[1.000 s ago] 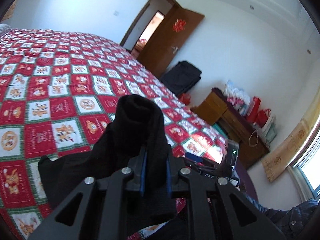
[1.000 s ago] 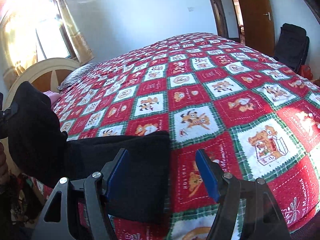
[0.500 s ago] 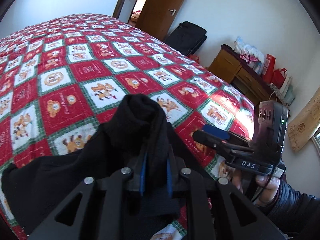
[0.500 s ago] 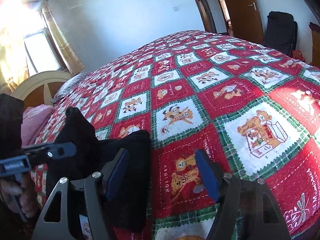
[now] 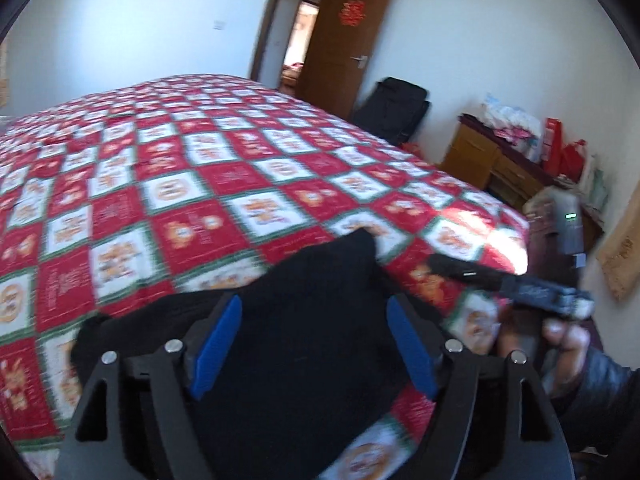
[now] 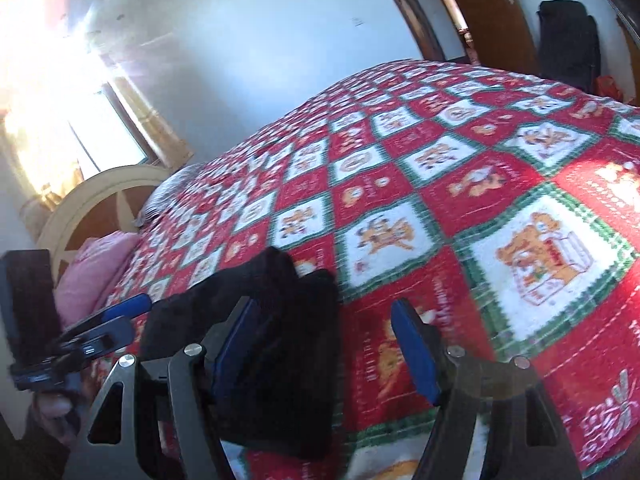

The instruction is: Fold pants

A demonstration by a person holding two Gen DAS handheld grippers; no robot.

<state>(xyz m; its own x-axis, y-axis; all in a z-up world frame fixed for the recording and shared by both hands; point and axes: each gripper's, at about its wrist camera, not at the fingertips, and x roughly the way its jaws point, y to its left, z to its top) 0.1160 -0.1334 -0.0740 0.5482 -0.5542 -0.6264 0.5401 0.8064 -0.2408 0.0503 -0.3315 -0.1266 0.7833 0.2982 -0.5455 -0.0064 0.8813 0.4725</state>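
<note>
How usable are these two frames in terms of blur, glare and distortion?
Left wrist view: motion blur smears the red checked quilt and the other gripper; the black pants lose all fold detail. Right wrist view: window glare blows out the upper left, and the quilt's near squares are soft. Both views show fisheye bending and dark corner vignetting.

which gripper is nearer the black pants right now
Left. The left gripper hangs open right over the black pants, fingers straddling the bundle. The right gripper, also open, sits beside them, mostly over the quilt.

My left gripper (image 5: pixel 314 344): black frame, silver screws, blue pads (image 5: pixel 216 346). Right gripper (image 6: pixel 324 350) matches. My right hand (image 5: pixel 560 334) shows bare skin, dark sleeve.
</note>
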